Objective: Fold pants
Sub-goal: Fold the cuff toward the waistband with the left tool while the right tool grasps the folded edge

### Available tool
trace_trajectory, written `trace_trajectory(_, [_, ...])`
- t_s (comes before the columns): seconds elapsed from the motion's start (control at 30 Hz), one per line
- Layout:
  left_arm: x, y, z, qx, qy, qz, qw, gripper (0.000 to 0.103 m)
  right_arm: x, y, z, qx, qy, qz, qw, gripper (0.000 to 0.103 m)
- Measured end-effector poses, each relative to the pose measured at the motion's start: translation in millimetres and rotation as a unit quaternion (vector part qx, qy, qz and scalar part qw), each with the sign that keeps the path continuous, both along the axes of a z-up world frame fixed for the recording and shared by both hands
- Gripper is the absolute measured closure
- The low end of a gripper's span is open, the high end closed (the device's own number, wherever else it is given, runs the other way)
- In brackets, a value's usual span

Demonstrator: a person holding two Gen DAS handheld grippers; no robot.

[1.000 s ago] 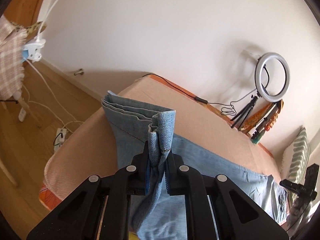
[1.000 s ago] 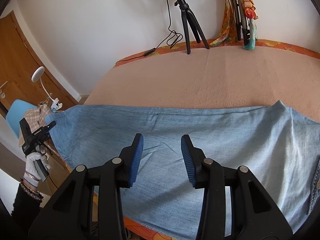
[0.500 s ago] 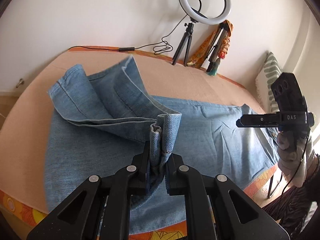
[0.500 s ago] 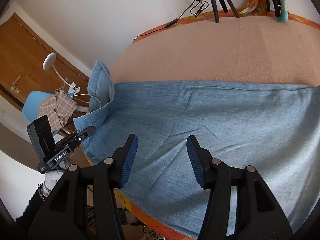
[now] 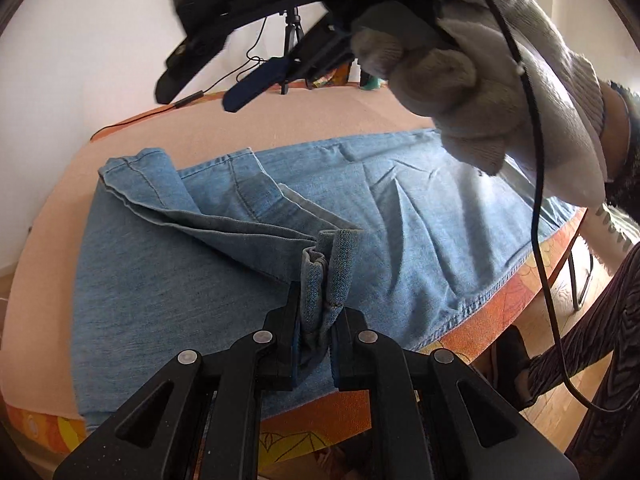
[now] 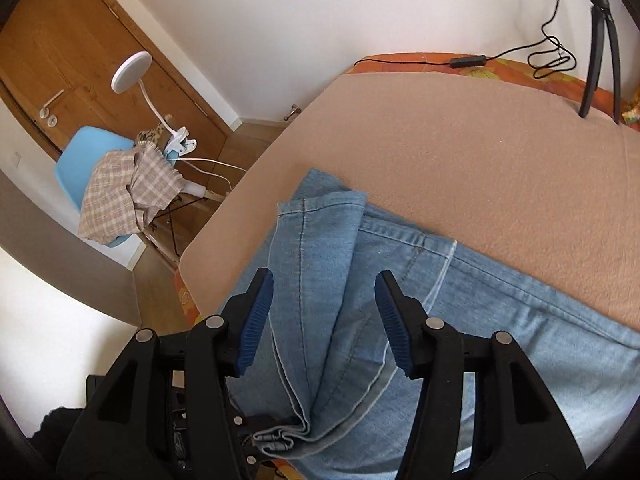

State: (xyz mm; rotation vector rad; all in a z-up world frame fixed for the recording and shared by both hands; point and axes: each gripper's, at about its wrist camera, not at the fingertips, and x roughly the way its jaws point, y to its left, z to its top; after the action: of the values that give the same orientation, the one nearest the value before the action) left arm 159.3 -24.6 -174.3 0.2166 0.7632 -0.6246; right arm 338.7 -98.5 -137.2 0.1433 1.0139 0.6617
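Light blue denim pants [image 5: 168, 272] lie spread on a peach-covered table [image 5: 320, 120]. My left gripper [image 5: 316, 328] is shut on the bunched hem of the pants leg [image 5: 332, 264] and holds it over the pants' middle, the leg doubled back. My right gripper [image 6: 324, 320] is open and empty, hovering above the folded leg [image 6: 320, 240] near the table's left end. In the left wrist view the right gripper [image 5: 256, 80] and its gloved hand [image 5: 480, 60] hang high over the table.
A tripod [image 6: 600, 40] and black cable [image 6: 468, 60] stand at the table's far edge. A blue chair [image 6: 80, 160] with a checked cloth [image 6: 128, 192] and a clip lamp [image 6: 132, 72] stand off the left end. The front edge [image 5: 500, 320] shows orange cloth.
My left gripper has carried the hem rightward across the pants, doubling the leg over. My right gripper has swung left over the folded leg and opened wider.
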Motion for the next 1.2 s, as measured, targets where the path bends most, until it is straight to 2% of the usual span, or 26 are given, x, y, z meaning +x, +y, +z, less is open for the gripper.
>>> trace_trajectory(0.1, [-1.3, -1.0, 1.7, -0.009, 0.004, 0.000, 1.0000, 0.094, 9.8, 47.7, -1.0, -0.063, -0.016, 0.036, 0.997, 0.042])
trace_trajectory(0.23, [-1.3, -4.0, 3.5, -0.008, 0.002, -0.003, 1.0000, 0.094, 20.8, 101.8, -13.7, -0.142, -0.024, 0.076, 0.987, 0.041])
trace_trajectory(0.4, [0.6, -4.4, 5.3, -0.012, 0.004, -0.004, 0.9999, 0.094, 24.7, 137.5, -37.8, -0.253, -0.041, 0.091, 0.962, 0.041])
trace_trajectory(0.43, [0.9, -3.2, 5.7, -0.014, 0.005, -0.004, 0.9999, 0.094, 25.8, 139.4, -40.9, -0.269, -0.043, 0.088, 0.958, 0.043])
trace_trajectory(0.47, [0.9, -1.1, 5.0, -0.015, 0.006, -0.004, 0.9999, 0.094, 27.4, 137.5, -42.8, -0.278, -0.043, 0.083, 0.956, 0.054])
trace_trajectory(0.53, [1.0, 2.0, 4.8, -0.020, 0.008, -0.003, 0.9998, 0.094, 31.9, 124.3, -41.3, -0.258, -0.027, 0.069, 0.963, 0.065])
trace_trajectory(0.63, [2.1, 6.1, 5.0, -0.028, 0.014, 0.000, 0.9995, 0.094, 41.5, 86.5, -35.9, -0.240, -0.016, 0.025, 0.970, 0.076])
trace_trajectory(0.77, [3.2, 7.4, 8.9, -0.038, 0.014, 0.001, 0.9992, 0.094, 46.8, 31.9, -34.9, -0.214, 0.003, -0.028, 0.976, 0.076])
trace_trajectory(0.8, [3.7, 9.2, 10.5, -0.045, 0.015, 0.003, 0.9989, 0.094, 45.7, 16.7, -34.5, -0.201, 0.010, -0.044, 0.978, 0.074])
trace_trajectory(0.83, [4.6, 11.6, 12.7, -0.053, 0.016, 0.005, 0.9985, 0.094, 43.9, 1.4, -34.4, -0.187, 0.021, -0.058, 0.981, 0.063])
trace_trajectory(0.87, [5.7, 14.6, 15.6, -0.061, 0.018, 0.007, 0.9980, 0.094, 41.1, -10.6, -34.4, -0.164, 0.031, -0.069, 0.984, 0.048])
trace_trajectory(0.93, [7.0, 20.5, 21.9, -0.077, 0.021, 0.012, 0.9967, 0.094, 31.8, -31.2, -35.6, -0.123, 0.043, -0.077, 0.988, 0.036])
trace_trajectory(1.0, [8.0, 26.3, 28.8, -0.090, 0.019, 0.017, 0.9956, 0.094, 22.6, -45.7, -40.8, -0.085, 0.059, -0.087, 0.991, 0.034])
trace_trajectory(1.07, [8.3, 27.4, 33.7, -0.100, 0.017, 0.021, 0.9946, 0.094, 16.7, -59.6, -50.9, -0.030, 0.096, -0.094, 0.990, 0.030])
trace_trajectory(1.2, [9.5, 29.3, 40.3, -0.112, 0.017, 0.024, 0.9932, 0.094, 14.8, -74.4, -75.5, 0.084, 0.170, -0.103, 0.976, 0.030])
